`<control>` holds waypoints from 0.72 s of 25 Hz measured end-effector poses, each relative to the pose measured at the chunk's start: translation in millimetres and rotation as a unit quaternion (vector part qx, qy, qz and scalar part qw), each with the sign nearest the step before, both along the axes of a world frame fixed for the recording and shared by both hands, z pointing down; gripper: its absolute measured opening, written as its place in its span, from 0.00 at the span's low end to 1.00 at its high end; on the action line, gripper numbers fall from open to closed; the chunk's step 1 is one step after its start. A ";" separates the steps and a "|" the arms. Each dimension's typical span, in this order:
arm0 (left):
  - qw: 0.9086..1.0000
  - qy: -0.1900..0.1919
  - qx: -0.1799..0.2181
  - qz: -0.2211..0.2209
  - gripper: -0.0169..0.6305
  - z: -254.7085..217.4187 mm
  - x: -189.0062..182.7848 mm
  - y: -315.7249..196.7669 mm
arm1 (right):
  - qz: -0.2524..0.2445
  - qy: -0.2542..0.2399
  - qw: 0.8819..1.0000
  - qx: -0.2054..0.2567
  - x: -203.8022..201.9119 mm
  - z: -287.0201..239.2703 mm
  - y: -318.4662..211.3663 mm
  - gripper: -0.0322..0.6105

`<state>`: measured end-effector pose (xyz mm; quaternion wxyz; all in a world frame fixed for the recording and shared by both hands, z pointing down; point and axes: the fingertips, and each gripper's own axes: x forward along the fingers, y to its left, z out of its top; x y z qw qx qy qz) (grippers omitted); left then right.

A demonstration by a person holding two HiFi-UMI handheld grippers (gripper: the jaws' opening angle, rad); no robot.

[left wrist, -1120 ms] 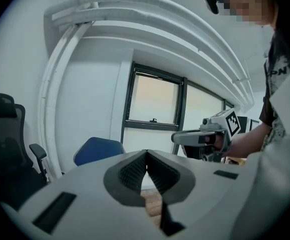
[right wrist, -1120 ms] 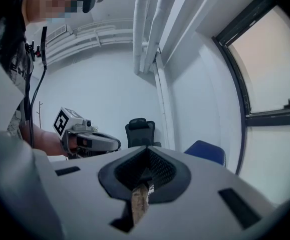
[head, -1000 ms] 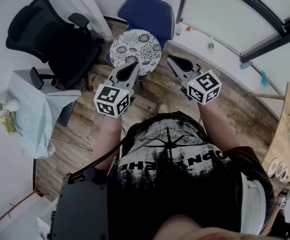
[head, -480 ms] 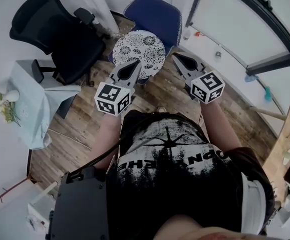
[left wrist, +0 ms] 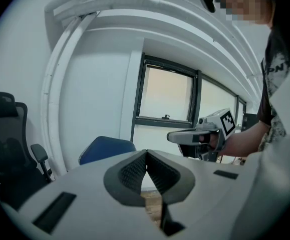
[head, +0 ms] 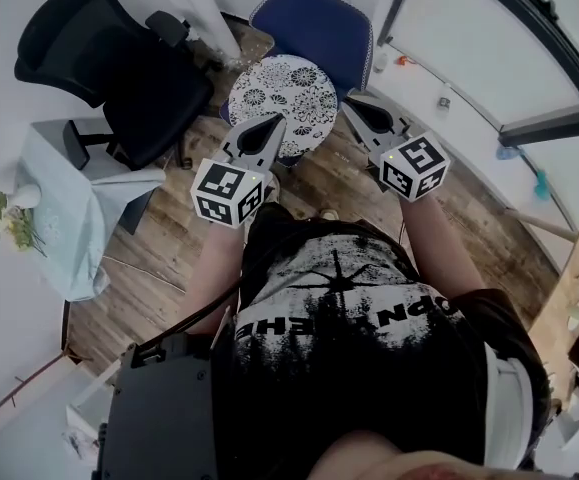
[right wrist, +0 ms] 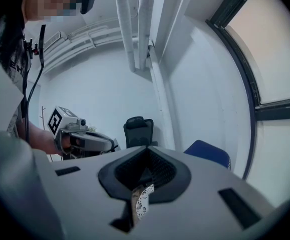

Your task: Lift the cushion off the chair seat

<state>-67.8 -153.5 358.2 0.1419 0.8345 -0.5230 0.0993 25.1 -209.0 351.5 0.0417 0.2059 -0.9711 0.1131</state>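
1. A wood-plank floor [head: 164,268] runs under everything, closed in by white walls, with a dark-framed window [left wrist: 167,96] on the far side.
2. Nearest is the person, in a black printed T-shirt [head: 344,318], both forearms held forward.
3. The left gripper [head: 269,121] has its jaws pressed together at the tips with nothing between them. It sits over the near left edge of the cushion.
4. The right gripper [head: 348,99] is likewise closed, tips meeting. In the right gripper view a sliver of patterned fabric shows through the gap behind the tips. It hangs by the cushion's right edge, and whether it touches cannot be told.
5. The cushion [head: 291,88], round and white with a dark floral print, lies flat on the seat of the blue chair [head: 314,26], between the two grippers and just beyond them.
6. To the left stands a black office chair [head: 99,58], and nearer on that side a small table under a pale cloth [head: 64,218] with flowers [head: 9,226].
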 end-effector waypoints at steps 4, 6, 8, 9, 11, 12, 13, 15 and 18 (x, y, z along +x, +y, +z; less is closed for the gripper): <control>1.000 0.003 -0.001 0.021 0.05 3.9 -19.6 -19.2 | 0.013 0.002 1.000 -0.003 -19.9 5.6 -11.3 0.08; 0.999 0.006 -0.002 0.039 0.05 5.3 -32.0 -31.4 | 0.026 0.002 1.000 -0.006 -31.7 6.2 -20.3 0.08; 0.998 0.007 -0.001 0.059 0.05 5.6 -43.8 -46.1 | 0.042 0.001 0.999 -0.009 -43.1 4.9 -31.1 0.08; 0.998 0.007 0.001 0.070 0.05 5.0 -49.5 -54.4 | 0.049 0.002 0.999 -0.007 -48.4 4.3 -36.8 0.08; 0.996 0.009 0.004 0.089 0.05 5.0 -59.9 -71.4 | 0.066 0.008 0.998 -0.004 -57.6 6.0 -47.8 0.08; 0.995 0.013 0.004 0.099 0.05 6.3 -64.5 -80.1 | 0.075 0.010 0.997 -0.005 -61.4 8.1 -53.5 0.08; 0.994 0.016 0.002 0.108 0.05 8.6 -68.3 -88.6 | 0.085 0.010 0.996 -0.008 -64.8 10.8 -59.2 0.08; 0.992 0.020 -0.002 0.128 0.05 15.0 -73.7 -103.6 | 0.103 0.012 0.995 -0.014 -69.8 17.9 -68.6 0.08; 0.987 0.021 -0.013 0.162 0.05 28.7 -74.2 -121.9 | 0.129 0.023 0.991 -0.030 -70.5 35.8 -79.1 0.08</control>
